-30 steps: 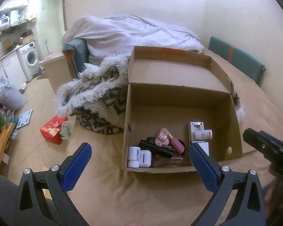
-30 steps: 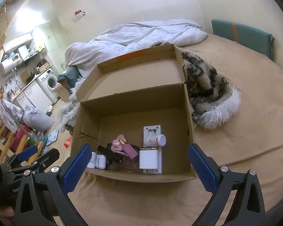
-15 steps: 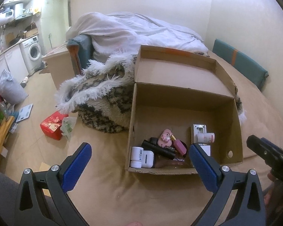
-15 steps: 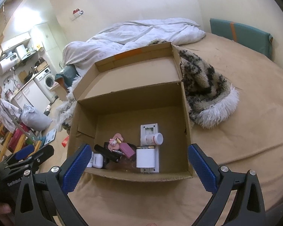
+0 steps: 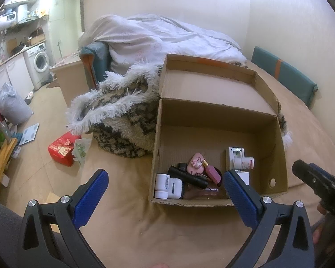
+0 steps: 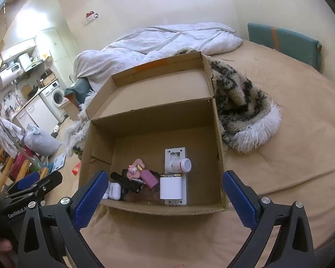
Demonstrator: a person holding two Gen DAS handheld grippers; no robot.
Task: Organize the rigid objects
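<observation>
A small one-room home: a bed (image 5: 212, 234) with a rumpled duvet (image 5: 158, 38), and a washing machine (image 5: 39, 63) under the kitchen counter (image 5: 9, 57).

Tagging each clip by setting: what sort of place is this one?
Most likely a small studio flat: a bed with a rumpled white duvet, and a kitchen corner with a washing machine in the same room. The cardboard box sits on the bed.

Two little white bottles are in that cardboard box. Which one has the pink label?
The bottle with the pink label lies on its side on the white plate at the right. The other white bottle sits in the near left corner with a barcode label.
</observation>
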